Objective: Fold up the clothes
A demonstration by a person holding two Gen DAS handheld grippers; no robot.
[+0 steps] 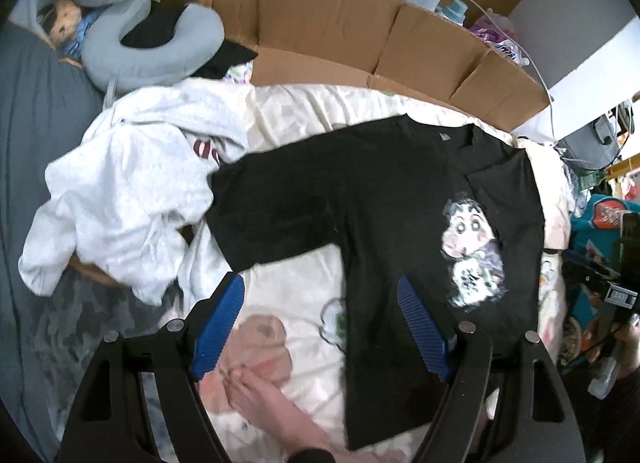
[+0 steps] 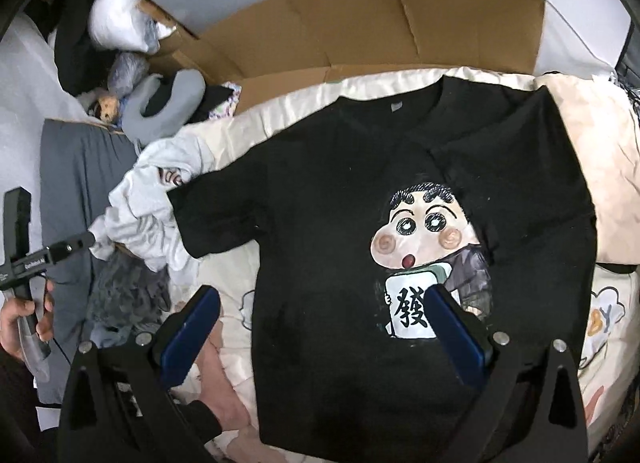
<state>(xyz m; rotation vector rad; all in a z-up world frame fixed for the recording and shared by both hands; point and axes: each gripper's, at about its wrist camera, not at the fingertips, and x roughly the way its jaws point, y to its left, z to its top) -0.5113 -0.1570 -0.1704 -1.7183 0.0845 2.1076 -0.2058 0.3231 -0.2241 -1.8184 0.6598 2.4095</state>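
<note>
Below the left gripper (image 1: 322,329) lies the black T-shirt (image 1: 360,191), spread flat on the cream printed sheet of the bed (image 1: 288,111), print side up; jaws stand wide, nothing between the blue pads, right pad over the shirt's lower left body, left pad over bare sheet. Shirt's left sleeve reaches out ahead-left of this gripper, touching a crumpled white garment (image 1: 120,199) heaped further left. Beyond that, a grey neck pillow (image 1: 160,51) and a doll (image 1: 66,25) at far left. Flattened cardboard (image 1: 360,35) stands behind the shirt's collar. A bare foot (image 1: 264,395) rests on the sheet just under the left pad.

Right gripper (image 2: 324,329) also hangs over the shirt with jaws wide and empty; its right pad covers part of the cartoon print (image 2: 424,247), left pad sits off the shirt's hem edge, above the sheet. In the right wrist view a hand (image 2: 20,319) at far left grips the other gripper's handle. Right-hand sleeve looks folded in over the shirt's chest, hard to be sure
</note>
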